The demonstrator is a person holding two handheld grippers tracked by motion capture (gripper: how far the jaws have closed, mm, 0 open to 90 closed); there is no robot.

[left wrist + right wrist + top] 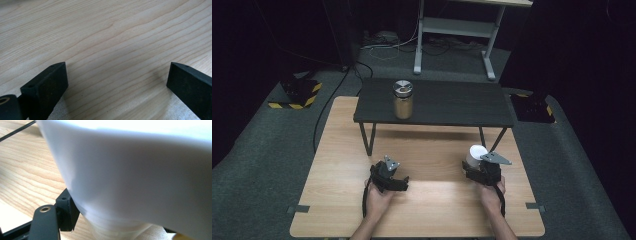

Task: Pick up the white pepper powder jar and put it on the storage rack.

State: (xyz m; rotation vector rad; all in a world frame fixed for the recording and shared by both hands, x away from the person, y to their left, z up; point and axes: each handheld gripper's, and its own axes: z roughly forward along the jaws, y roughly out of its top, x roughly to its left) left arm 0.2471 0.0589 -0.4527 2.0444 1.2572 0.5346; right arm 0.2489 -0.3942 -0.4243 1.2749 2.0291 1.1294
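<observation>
No brand, label or writing can be read on anything here. By count there is one white cup [474,154], one jar [402,100], two grippers, and two tables stacked: a light wooden table [337,165] and one small dark shelf table [452,102] standing on its far half. The white cup sits at the right of the wooden table, just in front of the shelf table's right legs, and the right gripper [476,167] is clamped on it; in the right gripper view the cup's pale wall [140,182] bulks close to the camera with a black jaw pressed against its lower left side. The left gripper [388,181] rests near the near-left middle of the wooden table, well apart from the cup, and its jaws stand wide with nothing between them; the left gripper view shows bare wood grain [112,50] in the gap. The jar, golden-brown with a shiny metal lid, stands upright on the left part of the dark shelf table, far from both grippers. Beyond the tables, on the grey floor, stand one pale metal frame [452,30] and two black-and-yellow striped blocks, one at far left [297,95] and one at far right [534,107].
</observation>
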